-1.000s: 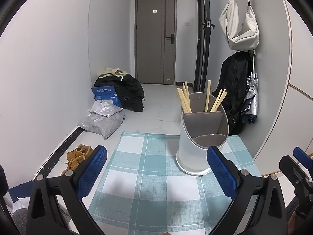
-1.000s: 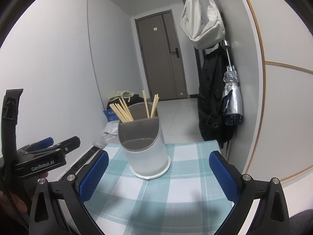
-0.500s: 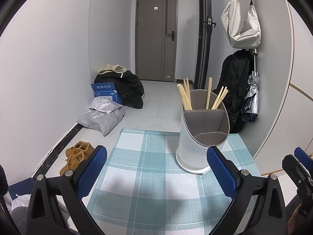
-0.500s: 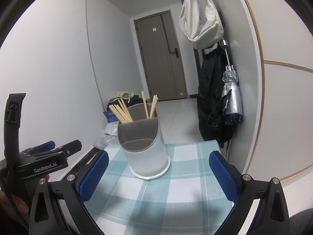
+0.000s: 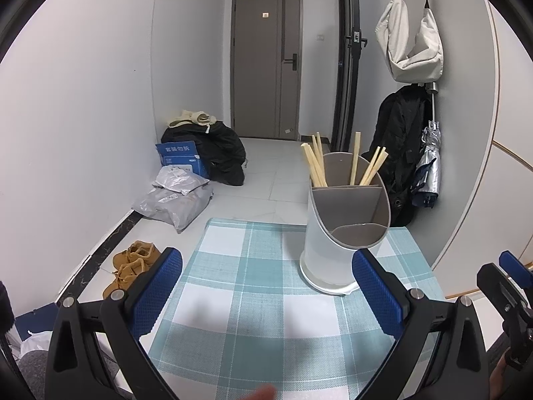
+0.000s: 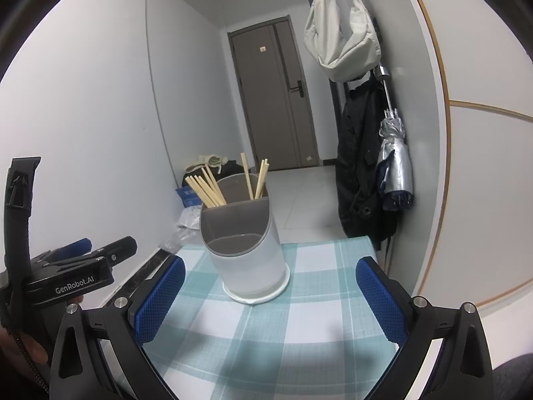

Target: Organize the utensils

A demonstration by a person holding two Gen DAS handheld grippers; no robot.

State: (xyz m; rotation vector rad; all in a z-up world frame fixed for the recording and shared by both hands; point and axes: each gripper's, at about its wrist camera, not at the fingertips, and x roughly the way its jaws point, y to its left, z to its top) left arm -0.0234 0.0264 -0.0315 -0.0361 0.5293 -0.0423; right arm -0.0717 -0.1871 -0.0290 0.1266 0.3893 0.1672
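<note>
A white utensil holder with grey inner compartments stands on the teal plaid tablecloth. Several wooden chopsticks lean in its rear compartment; the front compartments look empty. My left gripper hovers open over the cloth, the holder just ahead of its right finger. My right gripper is open too, with the holder ahead between its fingers. Nothing is held. The left gripper's body shows at the left of the right wrist view.
The table ends just behind the holder. Beyond lie a tiled floor, brown shoes, grey parcels, a blue box and black bags. A coat, umbrella and cream bag hang on the right wall.
Both views have shifted slightly; the holder sits a little higher and farther in the left wrist view. Both grippers stay open and empty.
</note>
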